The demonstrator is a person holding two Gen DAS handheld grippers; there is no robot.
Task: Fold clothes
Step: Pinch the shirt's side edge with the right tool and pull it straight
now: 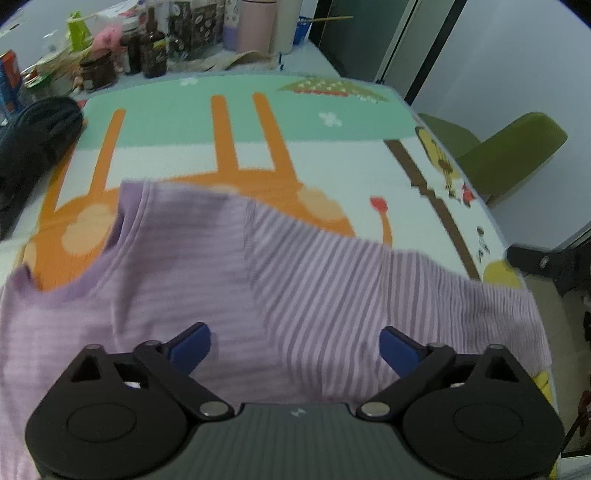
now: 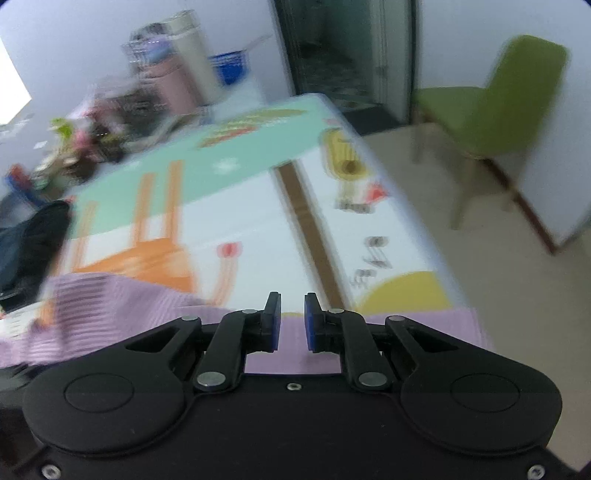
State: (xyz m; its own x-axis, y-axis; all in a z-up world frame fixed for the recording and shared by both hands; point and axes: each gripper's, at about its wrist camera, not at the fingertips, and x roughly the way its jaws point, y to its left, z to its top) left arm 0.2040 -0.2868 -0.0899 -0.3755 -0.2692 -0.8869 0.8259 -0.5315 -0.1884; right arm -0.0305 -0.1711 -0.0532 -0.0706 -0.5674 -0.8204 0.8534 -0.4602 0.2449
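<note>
A lilac ribbed shirt (image 1: 314,266) lies spread on the cartoon play mat (image 1: 332,155), its neckline toward the left and one sleeve reaching the mat's right edge. My left gripper (image 1: 293,332) hovers just above the shirt's body, jaws wide open, with nothing between its blue pads (image 1: 192,345). In the blurred right wrist view the shirt (image 2: 110,302) lies below and to the left. My right gripper (image 2: 291,297) is over its near-right part, its pads a narrow gap apart with no cloth between them.
A dark garment (image 1: 33,140) is heaped at the mat's left edge. Bottles (image 1: 153,48), a pink flask (image 1: 255,26) and other clutter line the table's far side. A green chair (image 2: 509,99) stands on the floor beyond the table's right edge.
</note>
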